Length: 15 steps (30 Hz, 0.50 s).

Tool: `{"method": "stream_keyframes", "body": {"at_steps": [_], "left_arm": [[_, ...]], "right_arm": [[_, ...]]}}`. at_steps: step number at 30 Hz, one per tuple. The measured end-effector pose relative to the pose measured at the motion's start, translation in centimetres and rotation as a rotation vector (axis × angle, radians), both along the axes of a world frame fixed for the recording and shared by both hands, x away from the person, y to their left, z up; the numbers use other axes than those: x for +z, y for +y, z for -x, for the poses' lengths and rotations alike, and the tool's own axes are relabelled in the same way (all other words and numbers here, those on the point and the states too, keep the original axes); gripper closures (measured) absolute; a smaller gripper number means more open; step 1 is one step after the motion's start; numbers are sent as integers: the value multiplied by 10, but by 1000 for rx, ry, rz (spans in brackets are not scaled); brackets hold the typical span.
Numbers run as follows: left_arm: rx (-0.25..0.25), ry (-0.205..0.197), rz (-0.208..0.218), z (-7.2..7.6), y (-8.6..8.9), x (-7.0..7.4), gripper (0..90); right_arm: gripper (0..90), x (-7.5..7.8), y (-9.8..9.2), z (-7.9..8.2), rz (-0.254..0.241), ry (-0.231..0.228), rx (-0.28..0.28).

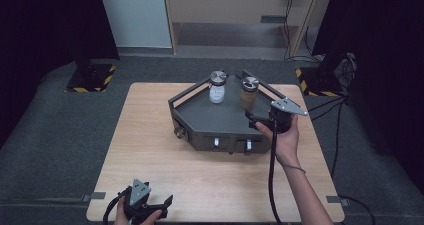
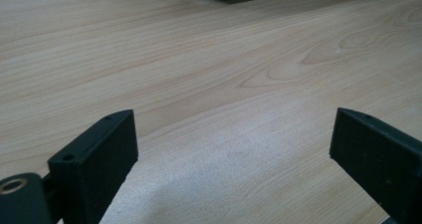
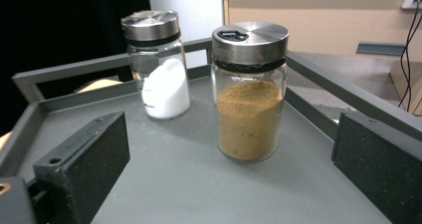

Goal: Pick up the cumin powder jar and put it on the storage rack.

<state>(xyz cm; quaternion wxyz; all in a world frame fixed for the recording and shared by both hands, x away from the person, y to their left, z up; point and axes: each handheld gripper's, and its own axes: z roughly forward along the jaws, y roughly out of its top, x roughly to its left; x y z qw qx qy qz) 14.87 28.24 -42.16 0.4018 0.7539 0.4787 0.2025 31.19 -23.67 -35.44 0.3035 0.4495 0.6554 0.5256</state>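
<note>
At the centre of the right gripper view, the jar of brown powder [image 3: 250, 92] stands upright on the grey tray [image 3: 189, 184], just beyond the right gripper [image 3: 231, 159], whose jaws stand wide and empty. A jar of white powder [image 3: 158, 64] stands upper left. At the high view's lower left, the left gripper [image 2: 234, 149] rests over the bench [image 2: 199, 59], jaws wide, empty.

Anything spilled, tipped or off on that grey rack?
Nothing stands out. Both jars stand upright with lids on, on the grey rack: the white-powder jar and the brown-powder jar. The white powder lies heaped on a slant inside its jar, with none spilled.
</note>
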Motion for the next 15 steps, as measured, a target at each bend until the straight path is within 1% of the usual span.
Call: {"method": "stream_keyframes", "body": {"at_steps": [5, 6, 7, 8, 9, 15], "left_arm": [[10, -7, -8, 2, -2, 0, 41], [11, -7, -9, 2, -2, 0, 41], [14, -9, -11, 3, -3, 0, 40], [14, -9, -11, 3, -3, 0, 41], [15, -11, -13, 3, -3, 0, 41], [26, -25, -24, 7, -6, 0, 41]], "right_arm": [[18, -1, -7, 21, -11, -19, 7], [18, -2, -8, 26, -5, -27, 4], [18, -2, -8, 31, 12, -37, -1], [18, -2, -8, 31, 12, -37, -1], [18, -3, -8, 37, 23, -46, -3], [17, -8, -17, 63, 4, -58, -4]]}}
